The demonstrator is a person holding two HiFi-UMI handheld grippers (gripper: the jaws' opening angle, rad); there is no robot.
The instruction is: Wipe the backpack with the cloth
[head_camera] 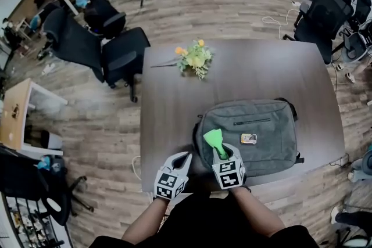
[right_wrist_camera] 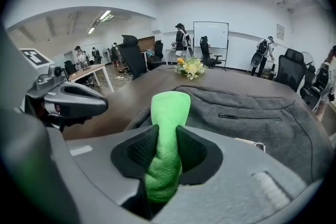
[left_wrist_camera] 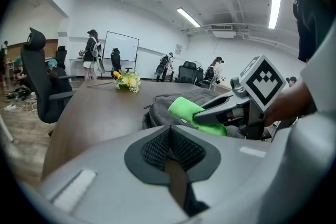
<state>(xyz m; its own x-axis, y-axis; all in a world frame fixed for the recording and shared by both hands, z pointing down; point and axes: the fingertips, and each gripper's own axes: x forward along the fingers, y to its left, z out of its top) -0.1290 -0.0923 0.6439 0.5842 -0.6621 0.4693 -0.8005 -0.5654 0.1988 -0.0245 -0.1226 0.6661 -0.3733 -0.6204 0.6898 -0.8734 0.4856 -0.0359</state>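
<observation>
The right tongs are clamped on the one green cloth, whose free end sticks forward over the near-left corner of the single grey backpack (flat on the surface, long axis running crosswise, mostly to their right). The left tongs hang just beside, pressed together on nothing, so the right pair is better placed to wipe.

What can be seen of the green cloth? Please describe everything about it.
The cloth is bright green, soft and fuzzy, like microfibre. It is bunched into a thick roll and clamped between the jaws of the right gripper, which are shut on its middle. Its rounded free end sticks out forward, over the near left part of the grey backpack. Whether it touches the backpack cannot be told.
</observation>
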